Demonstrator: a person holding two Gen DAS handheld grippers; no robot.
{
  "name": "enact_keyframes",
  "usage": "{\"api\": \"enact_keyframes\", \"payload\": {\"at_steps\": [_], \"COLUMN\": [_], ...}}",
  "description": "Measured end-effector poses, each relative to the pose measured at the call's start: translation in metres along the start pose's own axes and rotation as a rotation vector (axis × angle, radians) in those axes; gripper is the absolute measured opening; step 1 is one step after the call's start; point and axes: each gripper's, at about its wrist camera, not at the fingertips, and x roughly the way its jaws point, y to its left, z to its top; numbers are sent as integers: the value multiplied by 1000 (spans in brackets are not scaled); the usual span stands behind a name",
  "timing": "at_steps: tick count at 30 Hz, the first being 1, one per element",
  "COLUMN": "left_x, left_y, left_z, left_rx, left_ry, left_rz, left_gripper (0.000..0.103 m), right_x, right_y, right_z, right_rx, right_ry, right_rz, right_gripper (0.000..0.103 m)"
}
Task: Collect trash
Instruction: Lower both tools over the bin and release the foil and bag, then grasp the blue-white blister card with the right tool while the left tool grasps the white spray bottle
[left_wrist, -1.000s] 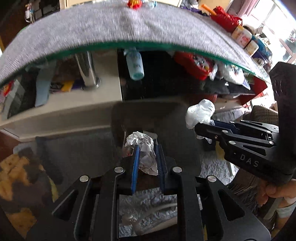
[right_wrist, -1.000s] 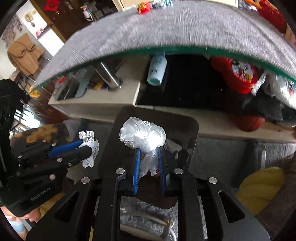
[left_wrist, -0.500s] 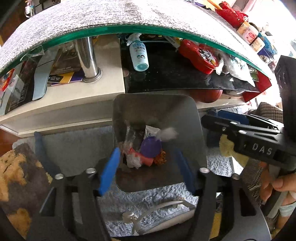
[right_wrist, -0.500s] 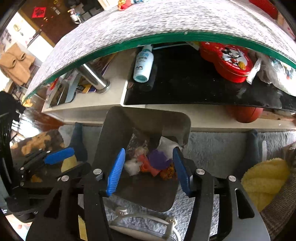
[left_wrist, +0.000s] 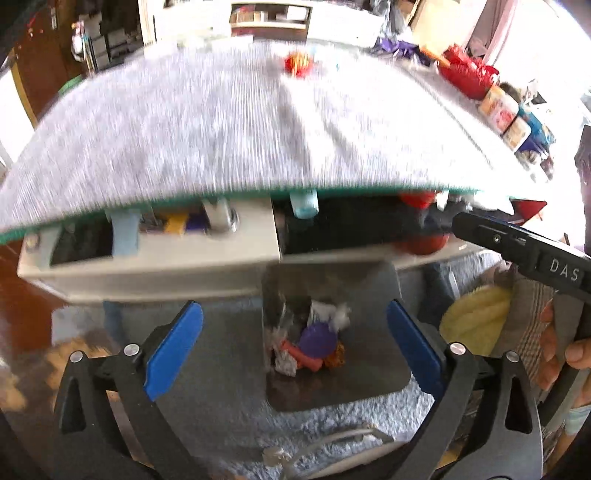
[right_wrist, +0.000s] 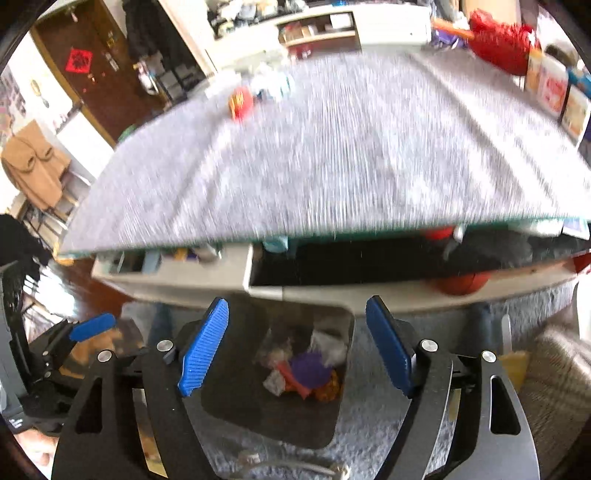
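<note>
A grey metal bin (left_wrist: 373, 295) stands on the rug below the table edge, also in the right wrist view (right_wrist: 236, 398). Crumpled white, purple, red and orange trash (left_wrist: 314, 343) lies in it, also in the right wrist view (right_wrist: 306, 373). My left gripper (left_wrist: 293, 347) is open and empty above the bin. My right gripper (right_wrist: 295, 350) is open and empty above it too. A small red and yellow item (left_wrist: 298, 63) lies far out on the grey table cloth (left_wrist: 221, 129), also in the right wrist view (right_wrist: 241, 103).
The table's lower shelf holds a blue bottle (left_wrist: 303, 206), papers and red tins. Red bags and jars (left_wrist: 502, 110) stand at the table's far right. A yellow cushion (left_wrist: 472, 321) lies right of the bin. A white cable (left_wrist: 332, 443) lies on the rug.
Both grippers opened and dropped their crumpled wads into the bin. Both then rose and tilted up, so the table top fills more of each view.
</note>
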Motion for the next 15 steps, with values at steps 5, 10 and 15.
{"api": "enact_keyframes", "payload": {"at_steps": [5, 10, 15], "left_x": [-12, -16, -9], "left_y": [6, 23, 41], "left_z": [33, 78, 127], "left_rx": [-6, -33, -65], "left_ry": [-45, -79, -98], "left_rz": [25, 57, 76], "left_gripper": [95, 95, 95], "right_x": [-7, -1, 21], "right_y": [6, 11, 7], "right_z": [42, 90, 138], "right_rx": [-19, -32, 5], "right_ry": [-54, -95, -116], "right_rz": [-3, -12, -3], "right_gripper": [78, 78, 78]}}
